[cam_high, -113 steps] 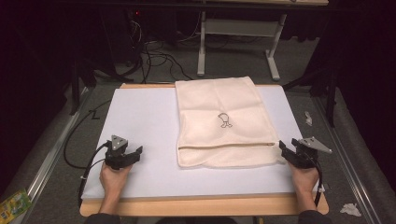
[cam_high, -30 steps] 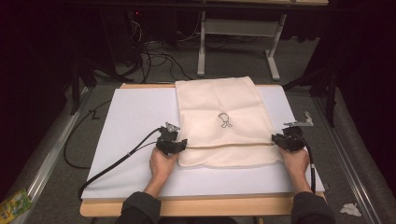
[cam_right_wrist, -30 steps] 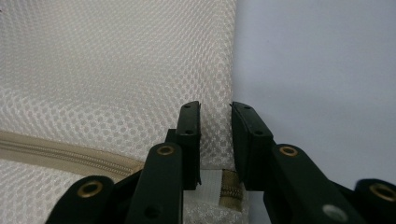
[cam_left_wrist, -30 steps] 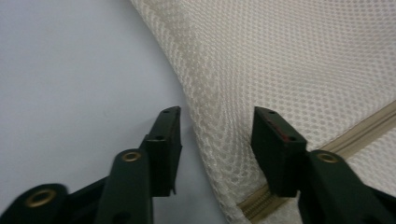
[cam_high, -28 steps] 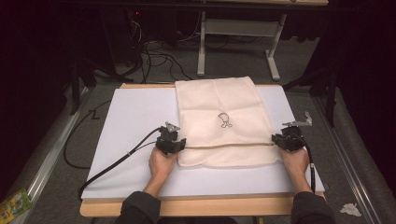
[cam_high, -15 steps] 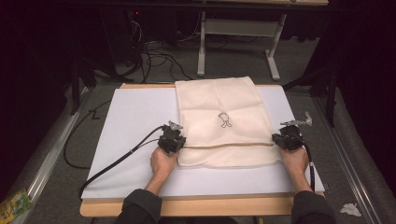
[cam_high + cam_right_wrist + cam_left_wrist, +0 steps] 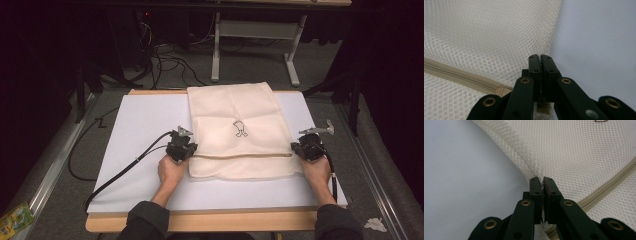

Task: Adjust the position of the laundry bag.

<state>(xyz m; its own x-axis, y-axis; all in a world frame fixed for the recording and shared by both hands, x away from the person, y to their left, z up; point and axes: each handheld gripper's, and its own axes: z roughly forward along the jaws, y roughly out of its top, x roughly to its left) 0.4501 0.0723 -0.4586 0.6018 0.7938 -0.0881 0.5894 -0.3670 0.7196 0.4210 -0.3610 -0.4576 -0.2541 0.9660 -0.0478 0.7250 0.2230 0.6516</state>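
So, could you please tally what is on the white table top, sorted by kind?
Cream mesh bag: 1
Black grippers, left gripper and right gripper, each shut on a side edge of the bag: 2
Total: 3

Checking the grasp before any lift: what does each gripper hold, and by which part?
Both hold the mesh bag: the left gripper pinches its side edge just above the zipper, the right gripper the opposite side edge.

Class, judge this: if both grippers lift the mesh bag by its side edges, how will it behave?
The mesh bag is thin netting lying flat, so it will probably sag between the left gripper and right gripper. It looks light. The open weave should resist slipping.
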